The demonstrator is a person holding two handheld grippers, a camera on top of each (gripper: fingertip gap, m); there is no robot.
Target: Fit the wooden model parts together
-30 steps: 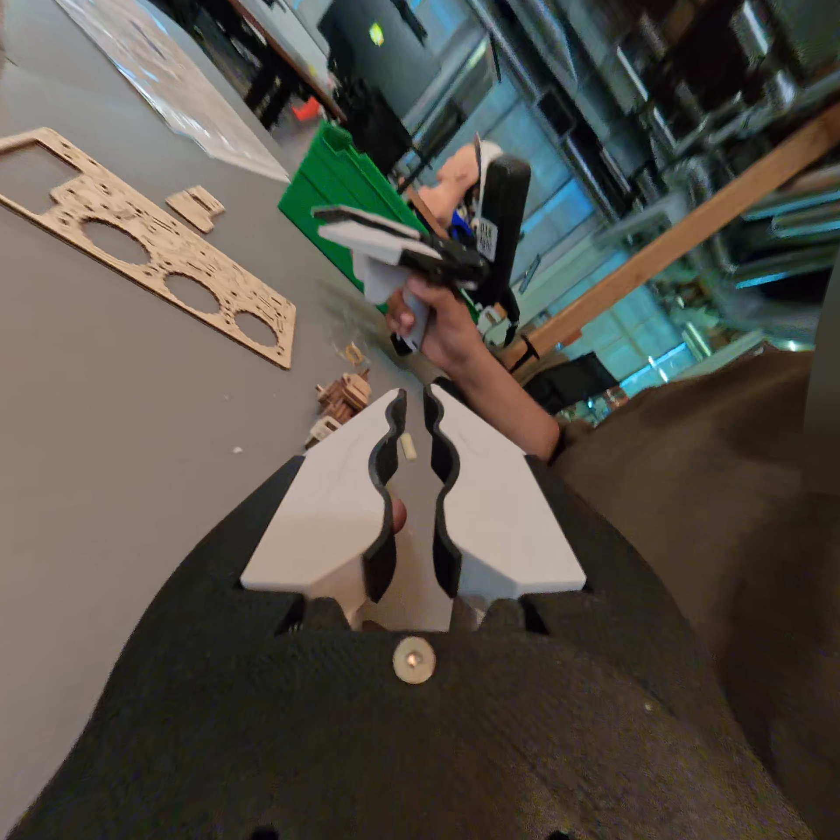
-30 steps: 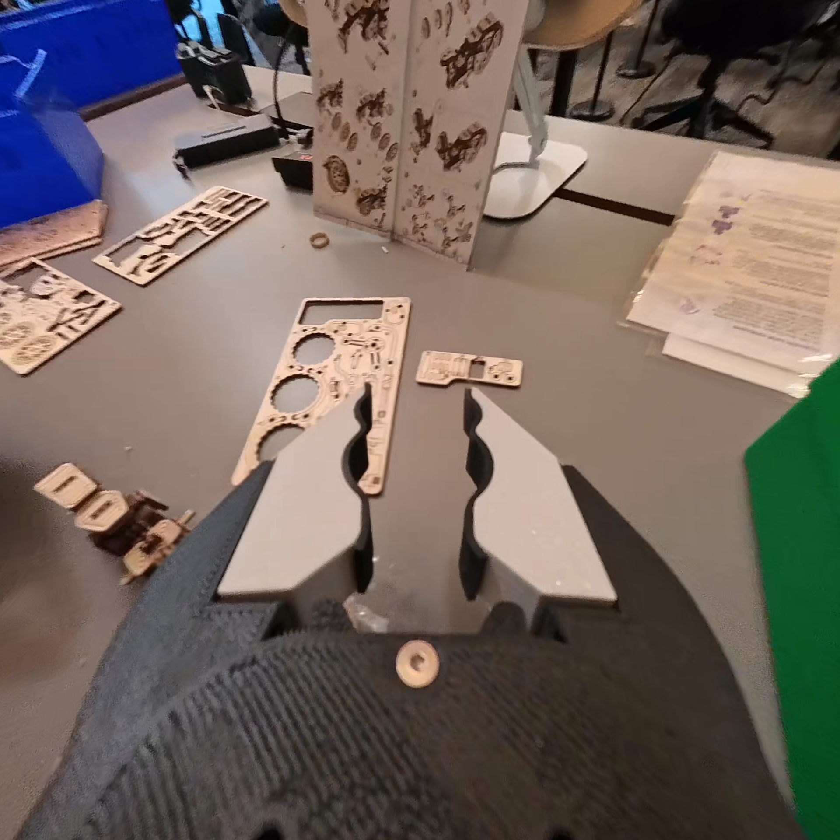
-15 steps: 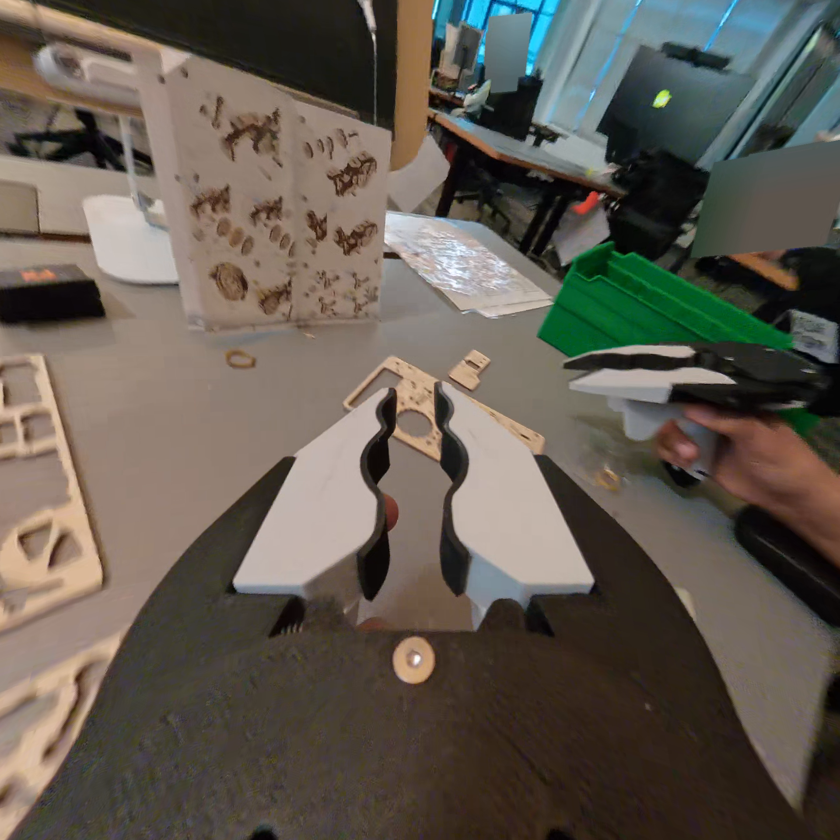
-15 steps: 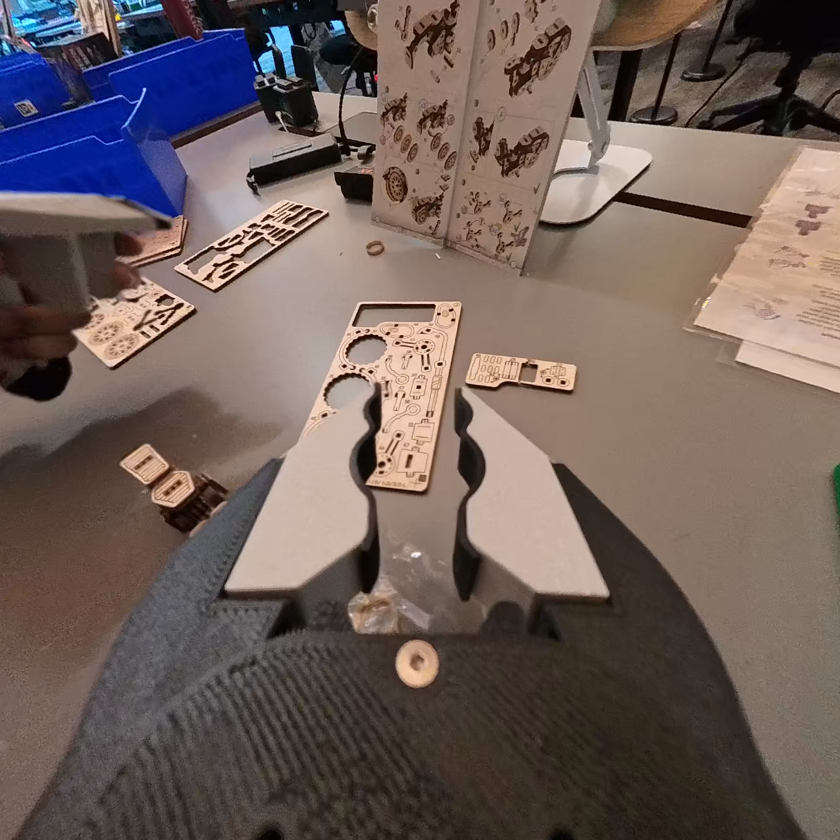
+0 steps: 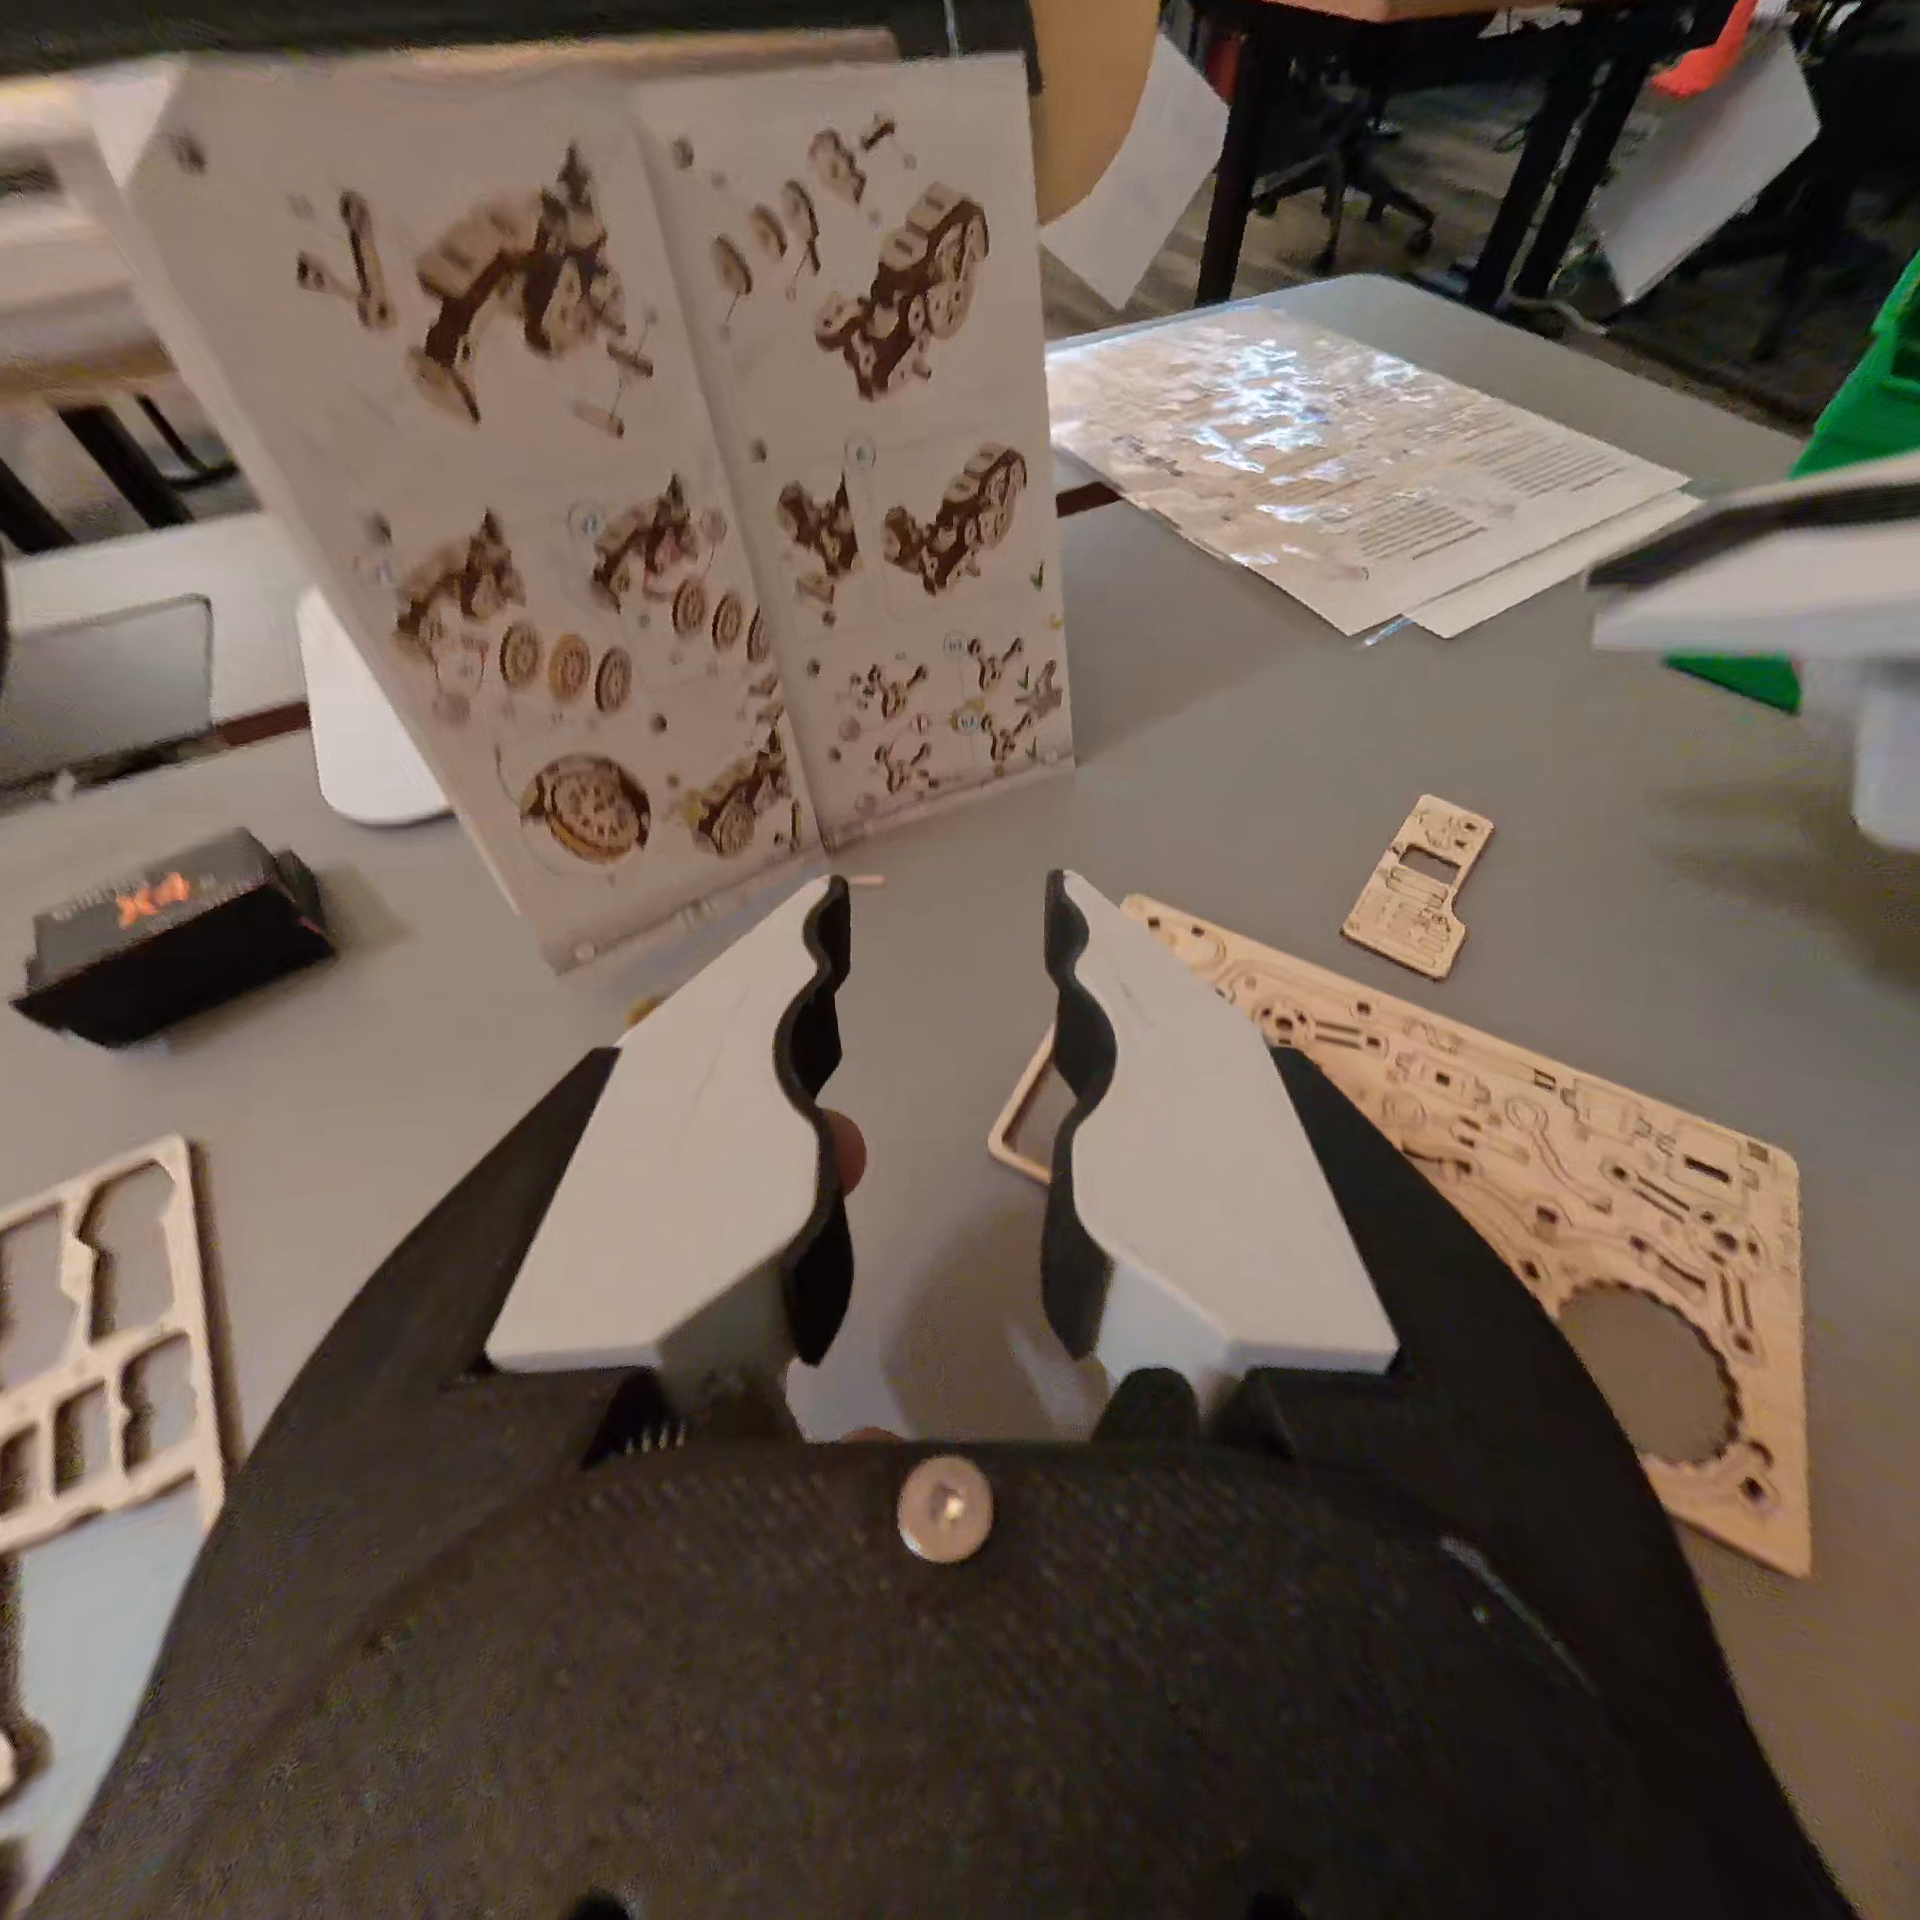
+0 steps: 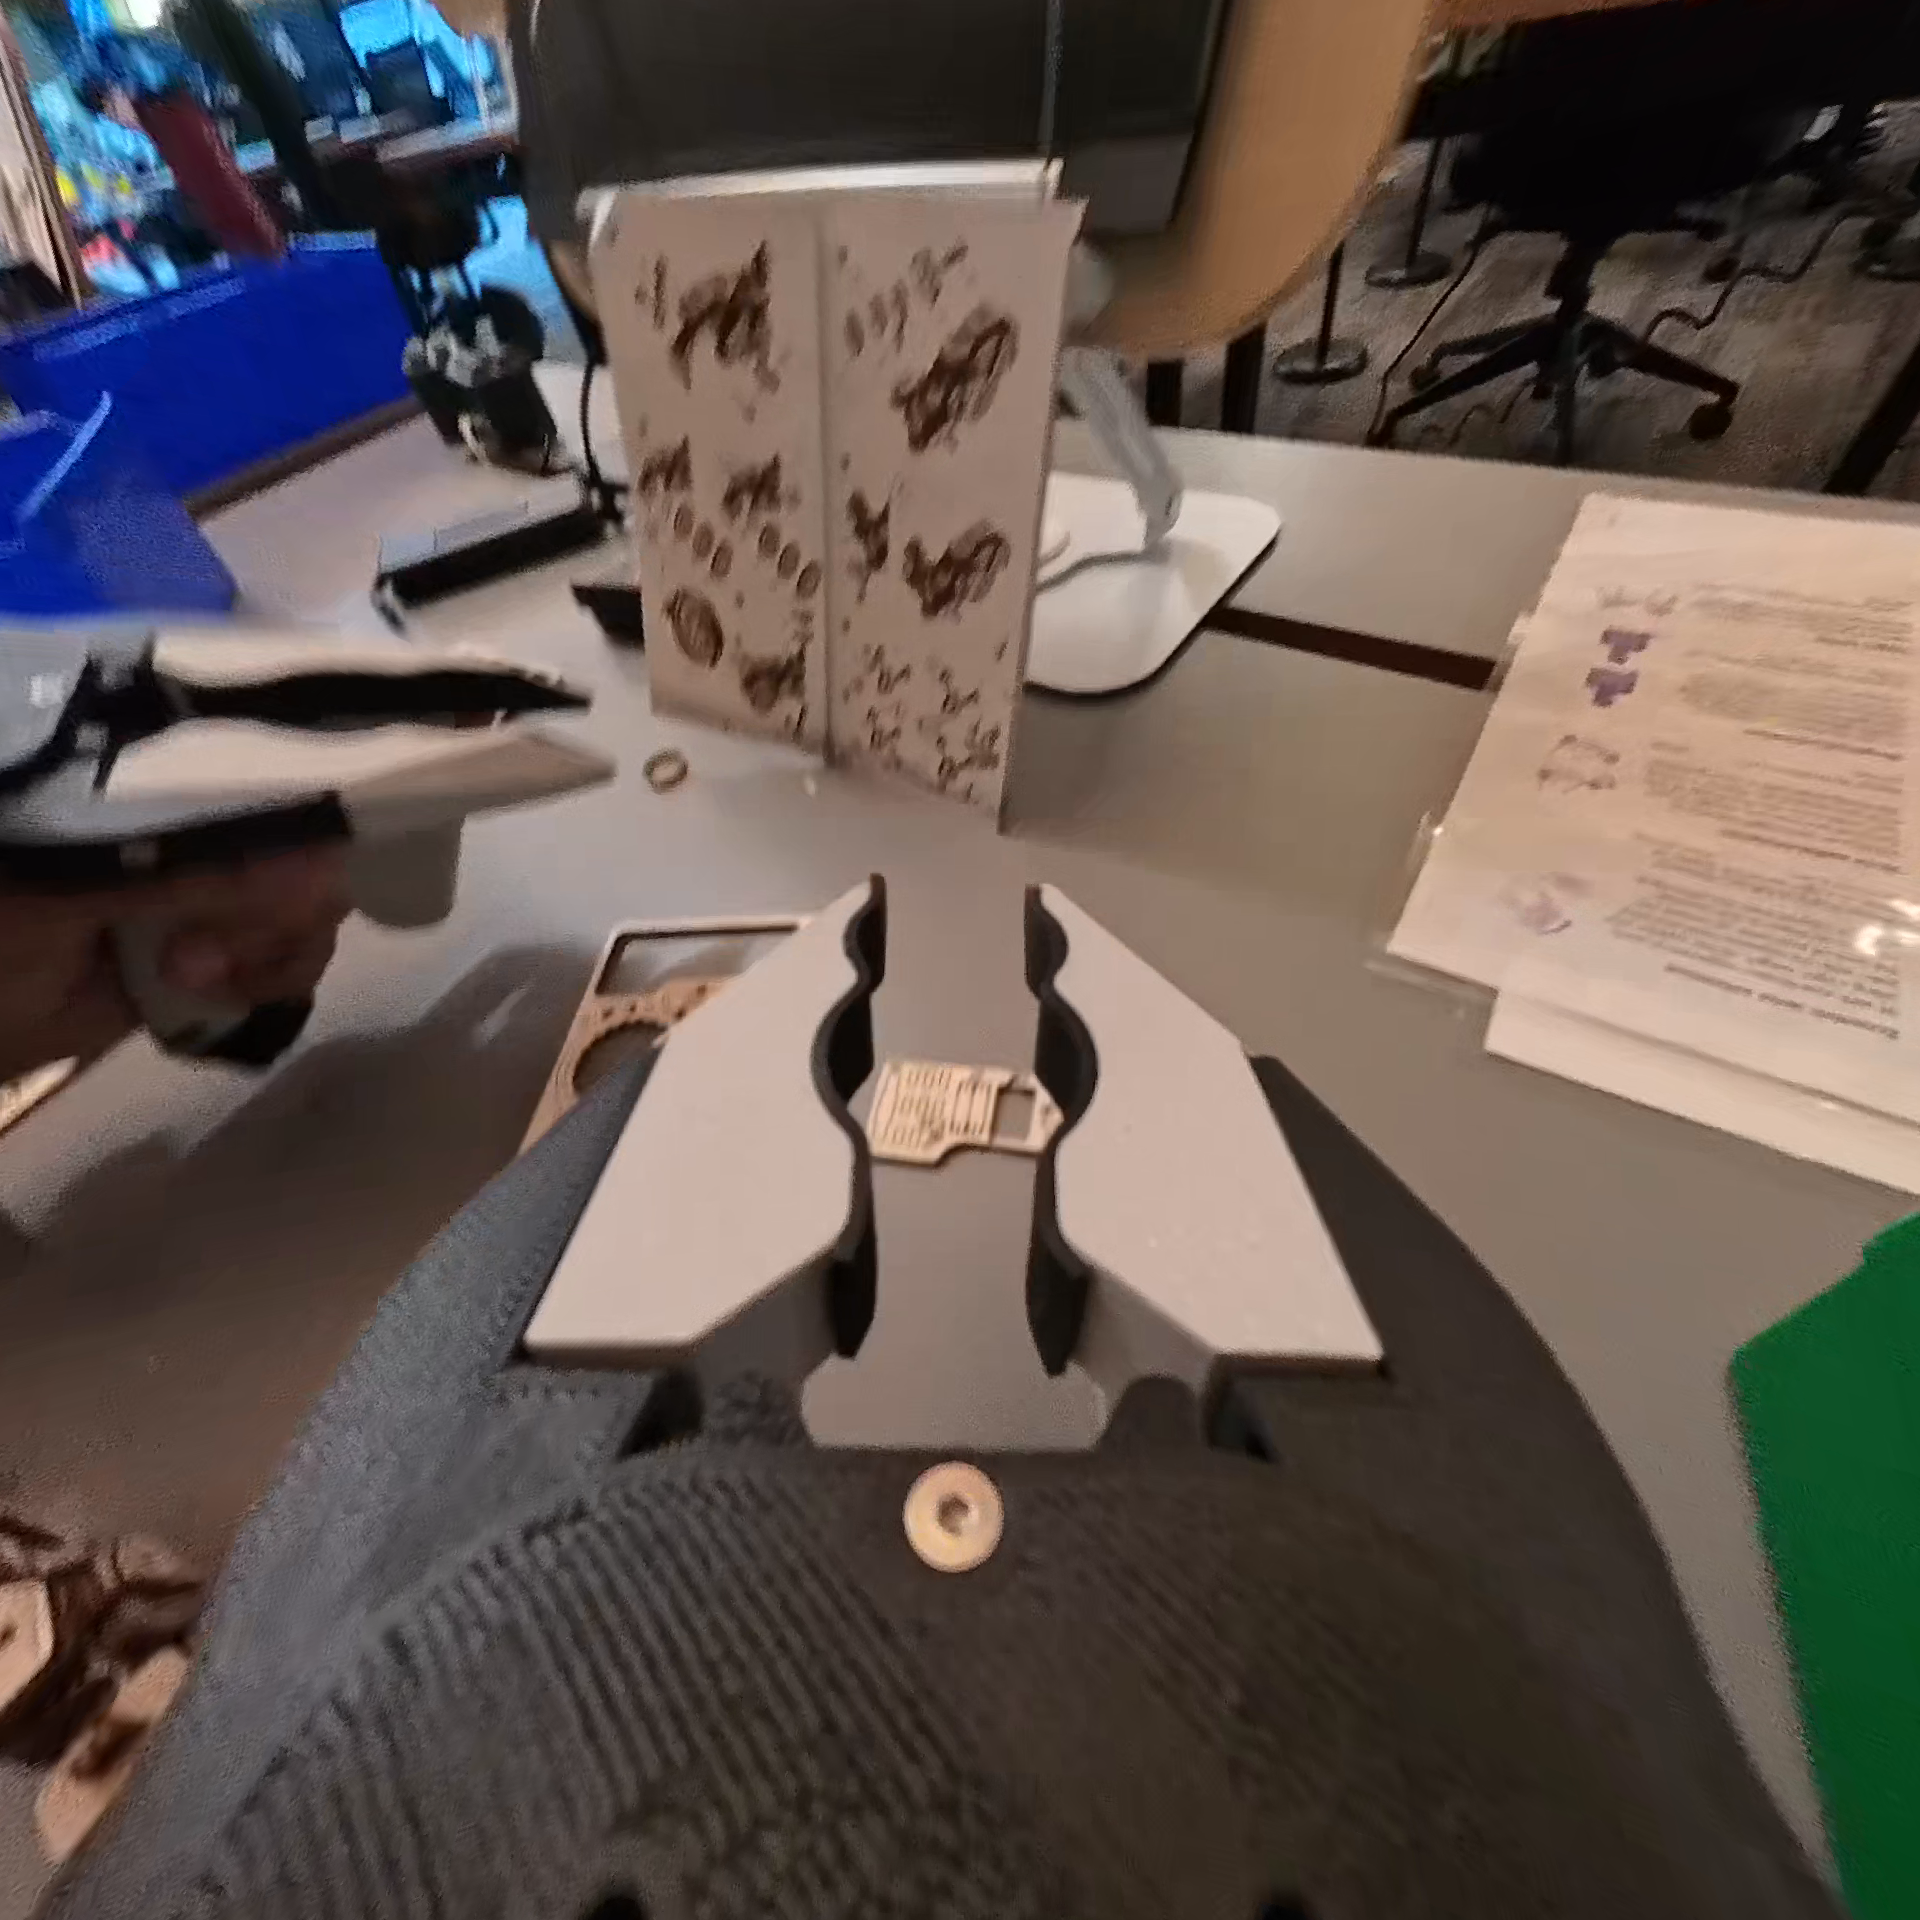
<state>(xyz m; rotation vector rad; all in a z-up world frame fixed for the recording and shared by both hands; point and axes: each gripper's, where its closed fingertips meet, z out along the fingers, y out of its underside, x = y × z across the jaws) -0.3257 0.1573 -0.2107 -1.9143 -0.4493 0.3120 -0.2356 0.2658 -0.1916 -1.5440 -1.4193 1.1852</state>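
My left gripper (image 5: 945, 894) is open and empty, held above the grey table (image 5: 416, 1091), facing the standing instruction booklet (image 5: 623, 499). A wooden parts sheet with round holes (image 5: 1507, 1195) lies just right of it, with a small wooden parts piece (image 5: 1418, 888) beyond. My right gripper (image 6: 954, 904) is open and empty above the table; the small wooden piece (image 6: 956, 1117) shows between its fingers, below them. The holed sheet (image 6: 644, 987) lies to its left. Each gripper shows in the other's view: the left (image 6: 592, 727), the right (image 5: 1600, 603).
A partly built brown wooden model (image 6: 73, 1662) lies at the lower left. A wooden ring (image 6: 665, 769) lies by the booklet (image 6: 842, 499). Another cut-out sheet (image 5: 94, 1351), a black box (image 5: 166, 925), sleeved papers (image 6: 1714, 810), a green bin (image 6: 1849, 1507) and blue bins (image 6: 156, 416) surround the work area.
My left gripper has swung from facing the right hand round to the booklet, and its jaws have opened wider. My right gripper has moved forward over the small wooden piece, still open.
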